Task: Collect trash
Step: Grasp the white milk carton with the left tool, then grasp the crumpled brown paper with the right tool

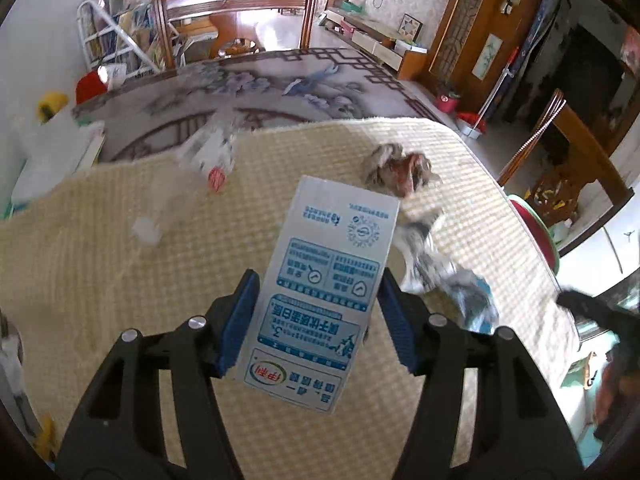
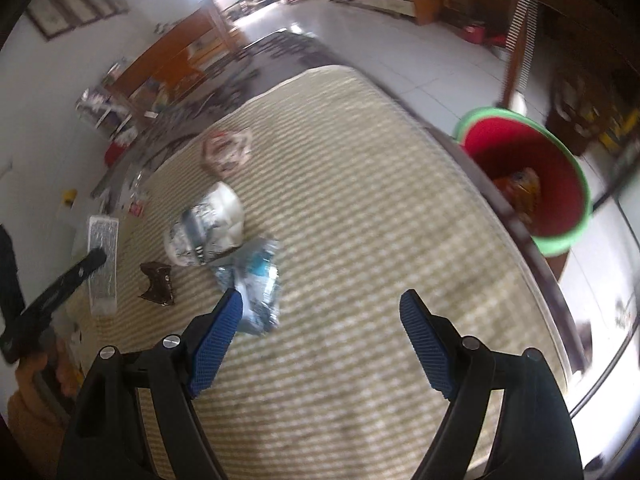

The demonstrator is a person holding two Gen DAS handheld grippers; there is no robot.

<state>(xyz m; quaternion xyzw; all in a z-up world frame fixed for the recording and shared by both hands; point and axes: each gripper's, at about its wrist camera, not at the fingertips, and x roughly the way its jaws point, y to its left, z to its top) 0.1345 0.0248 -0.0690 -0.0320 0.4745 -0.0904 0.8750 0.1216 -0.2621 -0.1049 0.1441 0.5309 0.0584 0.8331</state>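
Woven mat [image 2: 360, 208], cream check, covers most of the tabletop [image 2: 536, 264]; rough weave, so litter should not slide when nudged.

Red bucket with green rim [image 2: 560, 240] at right edge of tabletop, wrapper already inside; judged the drop point.

Milk carton [image 1: 320, 288], flat printed card, clamped by its long edges between the blue pads of left claw [image 1: 318, 320], lifted off the mat. Judged light, empty, stiff along the length but crushable across; edge hold suits it, only slight squeeze needed. Glossy print, may slip if tilted steeply.

Crumpled white-and-silver bag [image 2: 208, 232], mid-mat left. Judged soft, nearly weightless, springy; best pinched at a raised fold.

Blue-white foil wrapper [image 2: 256, 288], just beyond left pad of right claw [image 2: 322, 338]. Thin, crinkly, slick; pinch a bunched ridge, not the flat film.

Right claw spread wide, holding nothing, hanging over bare mat.

Small dark brown scrap [image 2: 158, 286], near left. Flat, hard to get under.
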